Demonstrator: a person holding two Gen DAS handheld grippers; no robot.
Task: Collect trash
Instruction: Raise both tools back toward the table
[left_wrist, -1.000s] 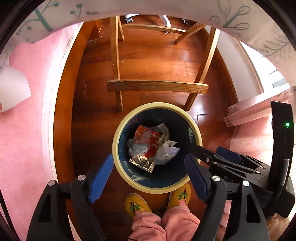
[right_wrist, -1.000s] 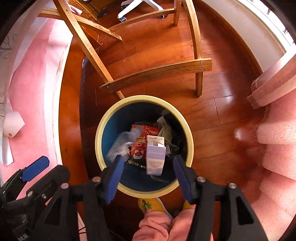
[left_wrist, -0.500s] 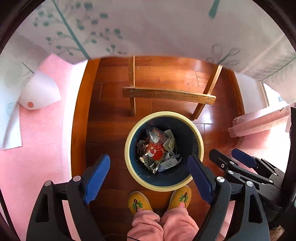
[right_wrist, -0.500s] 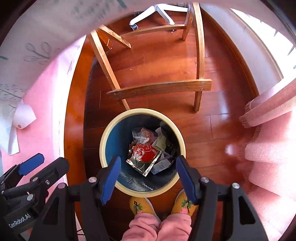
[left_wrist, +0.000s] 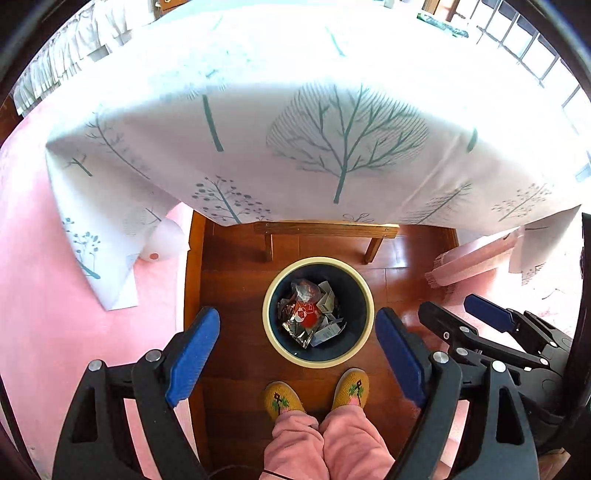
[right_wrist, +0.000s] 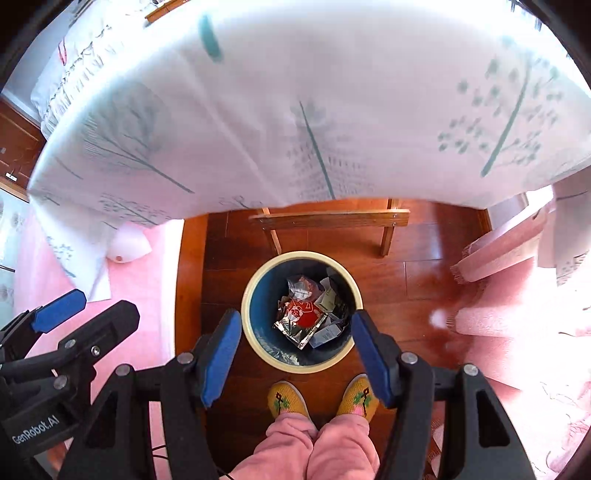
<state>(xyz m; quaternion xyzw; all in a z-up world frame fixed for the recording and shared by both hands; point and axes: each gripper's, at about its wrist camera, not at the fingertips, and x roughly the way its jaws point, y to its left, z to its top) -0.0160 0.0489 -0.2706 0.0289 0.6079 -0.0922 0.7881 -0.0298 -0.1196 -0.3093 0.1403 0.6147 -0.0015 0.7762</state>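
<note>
Both tools, left tool (left_wrist: 297, 354) and right tool (right_wrist: 295, 356), hang released and empty, held high. Directly beneath them the bin (left_wrist: 360, 343) holds wrappers (left_wrist: 304, 317), evidently dropped in. No trash shows on the cloth-covered surface (left_wrist: 295, 110) ahead.

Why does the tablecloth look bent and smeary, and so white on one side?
Left wrist view: the tablecloth bulges from the fisheye lens; window glare bleaches its right side. Right wrist view: its tree print is blurred, while the bin stays sharp.
</note>
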